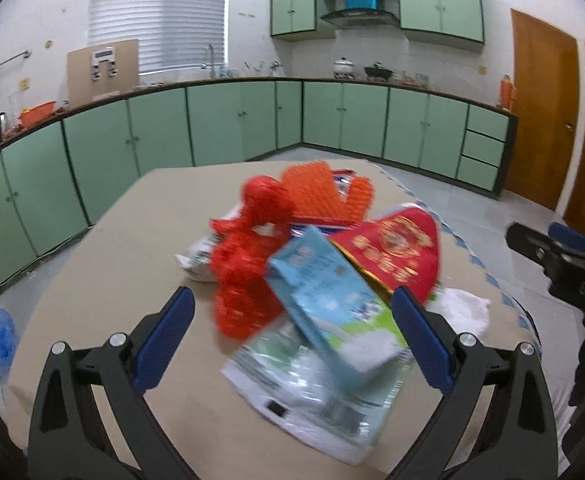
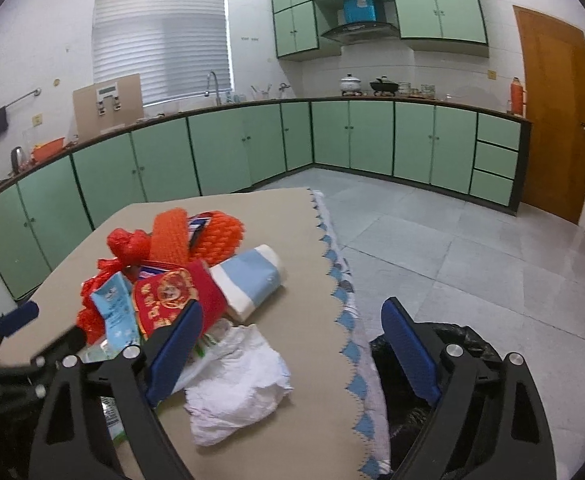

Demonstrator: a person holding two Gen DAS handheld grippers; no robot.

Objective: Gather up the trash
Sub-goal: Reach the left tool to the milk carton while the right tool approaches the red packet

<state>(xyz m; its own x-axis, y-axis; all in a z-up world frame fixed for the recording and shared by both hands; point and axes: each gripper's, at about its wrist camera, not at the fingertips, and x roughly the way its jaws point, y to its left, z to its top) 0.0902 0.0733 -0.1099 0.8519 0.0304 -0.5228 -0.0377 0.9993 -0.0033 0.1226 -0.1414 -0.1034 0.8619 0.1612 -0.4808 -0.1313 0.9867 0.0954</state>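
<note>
A pile of trash lies on a beige-covered table (image 1: 124, 280). In the left wrist view it holds a light blue carton (image 1: 324, 300), a red plastic bag (image 1: 248, 272), a red and gold packet (image 1: 396, 252), orange foam nets (image 1: 316, 188), a white and green wrapper (image 1: 312, 396) and white crumpled paper (image 1: 468, 312). My left gripper (image 1: 292, 320) is open, its fingers either side of the carton, not touching. My right gripper (image 2: 292, 332) is open and empty above the table's right edge, beside the white crumpled paper (image 2: 240, 384) and a blue and white roll (image 2: 252, 284).
A bin lined with a black bag (image 2: 404, 400) stands on the floor just right of the table (image 2: 292, 240), under my right gripper's right finger. Green cabinets line the far walls. A wooden door (image 2: 556, 112) is at right. Grey tiled floor lies beyond.
</note>
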